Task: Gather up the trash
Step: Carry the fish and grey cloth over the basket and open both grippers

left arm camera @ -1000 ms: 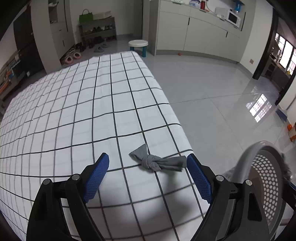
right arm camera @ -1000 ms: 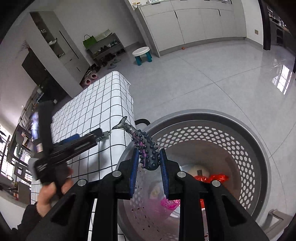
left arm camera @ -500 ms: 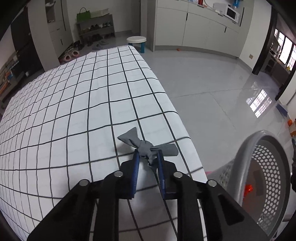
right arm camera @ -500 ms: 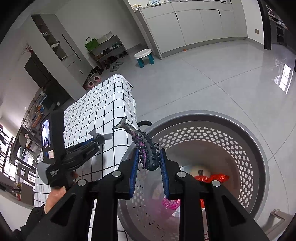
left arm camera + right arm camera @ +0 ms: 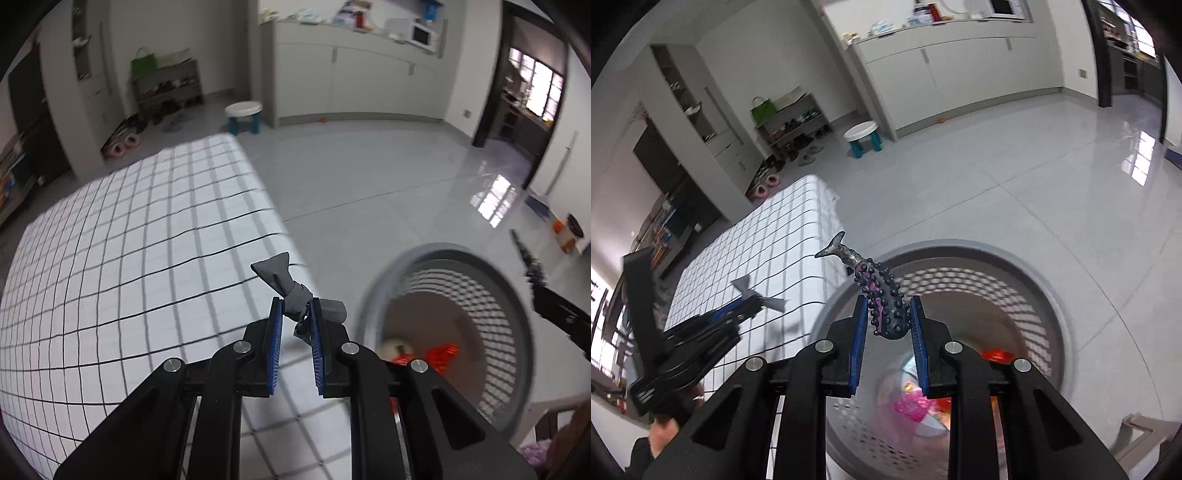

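The left gripper (image 5: 295, 317) has its jaws clamped on the knot of the grey knotted fabric scrap (image 5: 291, 291), which is lifted clear of the white black-gridded tabletop (image 5: 147, 258). The right gripper (image 5: 886, 317) has its jaws clamped on the dark, purple-studded rubber fish toy (image 5: 882, 299), directly above the grey perforated plastic basket (image 5: 1034, 280). For a clean drop, each load should be carried fully past the near rim before the jaws are released. The scrap's loose tail hangs beside the right jaw and may snag.
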Available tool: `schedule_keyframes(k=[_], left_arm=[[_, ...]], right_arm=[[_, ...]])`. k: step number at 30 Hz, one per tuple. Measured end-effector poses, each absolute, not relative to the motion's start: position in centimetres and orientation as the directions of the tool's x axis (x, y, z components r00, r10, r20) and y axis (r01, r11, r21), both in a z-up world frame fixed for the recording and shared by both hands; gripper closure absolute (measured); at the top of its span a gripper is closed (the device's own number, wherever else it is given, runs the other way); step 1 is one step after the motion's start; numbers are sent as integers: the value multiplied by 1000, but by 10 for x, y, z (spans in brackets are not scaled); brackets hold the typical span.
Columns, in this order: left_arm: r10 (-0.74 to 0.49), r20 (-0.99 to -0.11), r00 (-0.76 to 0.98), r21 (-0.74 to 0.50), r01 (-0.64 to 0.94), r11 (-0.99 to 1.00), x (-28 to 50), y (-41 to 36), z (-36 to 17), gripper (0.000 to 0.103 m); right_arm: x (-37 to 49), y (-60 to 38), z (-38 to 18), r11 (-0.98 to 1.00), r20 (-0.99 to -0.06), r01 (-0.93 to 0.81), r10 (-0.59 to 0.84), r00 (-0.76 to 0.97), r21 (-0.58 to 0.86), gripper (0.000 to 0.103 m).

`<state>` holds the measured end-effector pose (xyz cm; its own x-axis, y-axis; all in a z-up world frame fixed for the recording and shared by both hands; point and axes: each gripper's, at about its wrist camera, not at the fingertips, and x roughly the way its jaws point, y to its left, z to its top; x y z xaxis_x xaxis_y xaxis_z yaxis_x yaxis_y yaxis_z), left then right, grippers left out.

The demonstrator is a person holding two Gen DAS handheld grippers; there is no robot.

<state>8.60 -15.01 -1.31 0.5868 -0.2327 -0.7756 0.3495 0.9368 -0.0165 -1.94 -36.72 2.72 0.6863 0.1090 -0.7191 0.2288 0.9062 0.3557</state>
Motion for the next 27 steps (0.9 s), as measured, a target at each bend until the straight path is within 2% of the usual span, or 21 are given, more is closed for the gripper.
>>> schedule_keyframes(k=[8, 13, 23, 26, 27], left_arm=[[-319, -767, 557, -26, 470, 882, 48, -202, 4, 88], [-351, -777, 523, -51, 503, 863, 36, -224, -4, 88], [-325, -802, 501, -50, 485, 873, 37, -236, -20, 87], [-312, -809, 498, -43, 480, 876, 36, -236, -22, 82], [-307, -812, 496, -40, 478, 878, 36, -236, -23, 74]], right_arm=[[-48, -376, 19, 923, -766, 272, 38, 642, 273, 81], [-57, -385, 5, 914, -782, 295, 36, 622, 277, 80], [-51, -393, -3, 907, -788, 292, 68, 612, 305, 80], [-51, -391, -2, 909, -783, 288, 64, 619, 302, 73], [-52, -392, -2, 909, -782, 290, 60, 621, 300, 72]])
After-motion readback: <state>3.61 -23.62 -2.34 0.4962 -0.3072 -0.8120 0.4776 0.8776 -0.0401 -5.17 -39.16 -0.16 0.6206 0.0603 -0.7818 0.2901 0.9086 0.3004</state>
